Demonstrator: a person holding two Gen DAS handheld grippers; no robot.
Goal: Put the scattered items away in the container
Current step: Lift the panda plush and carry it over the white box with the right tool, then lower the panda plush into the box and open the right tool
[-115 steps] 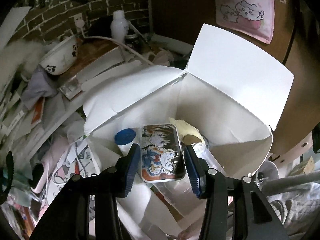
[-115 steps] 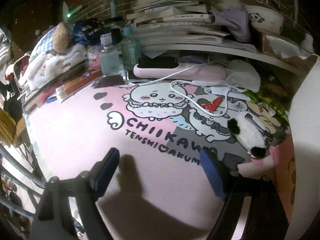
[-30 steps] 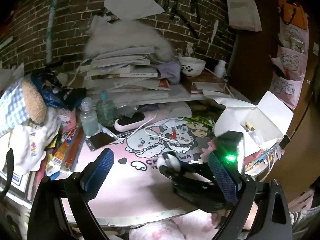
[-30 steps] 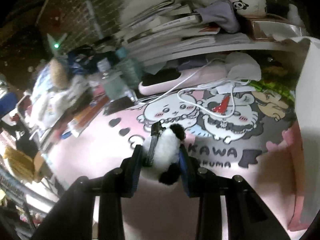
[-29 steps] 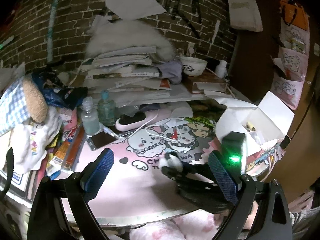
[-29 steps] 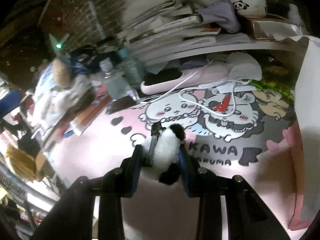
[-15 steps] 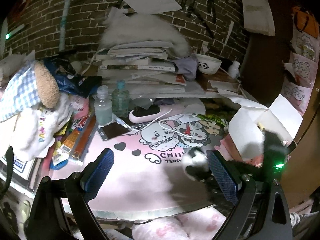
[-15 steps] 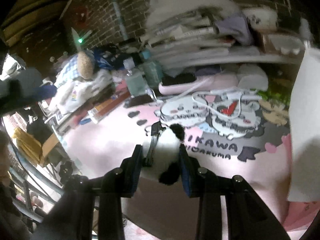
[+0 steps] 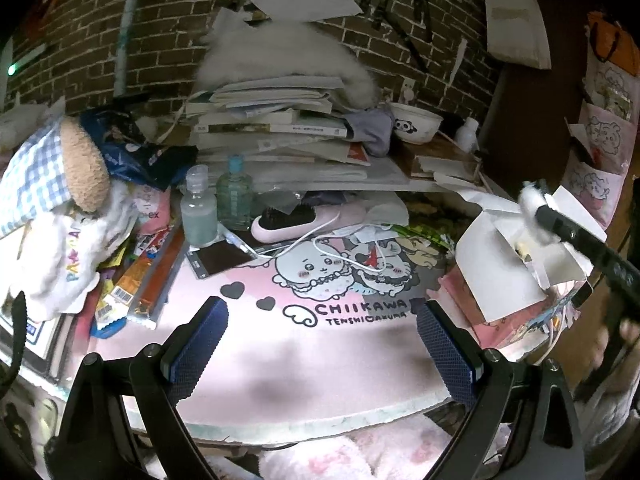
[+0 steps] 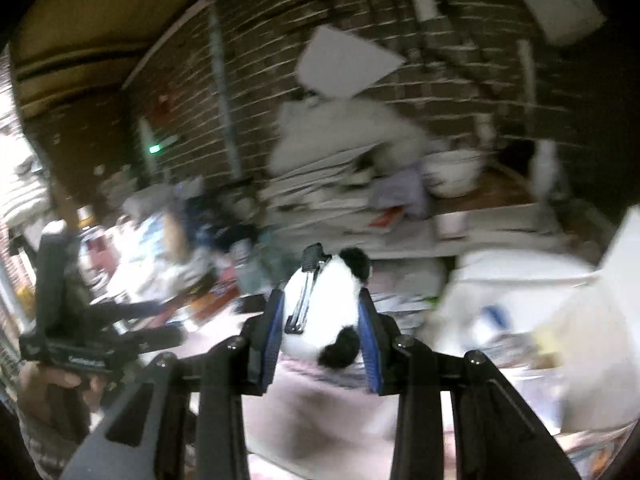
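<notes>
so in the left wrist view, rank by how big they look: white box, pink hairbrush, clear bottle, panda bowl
1. white box, clearly largest
2. pink hairbrush and clear bottle look about alike, so unranked
3. panda bowl, smallest, though it sits farther back, so its true size is unsure

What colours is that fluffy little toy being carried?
White with black patches, panda-like; the fluffy toy shows best in the right wrist view.

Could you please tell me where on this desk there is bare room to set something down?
The pink mat is bare at its near edge, below the CHIIKAWA lettering. Crowded: bottles and snack packets on the mat's left, white box on its right.
</notes>
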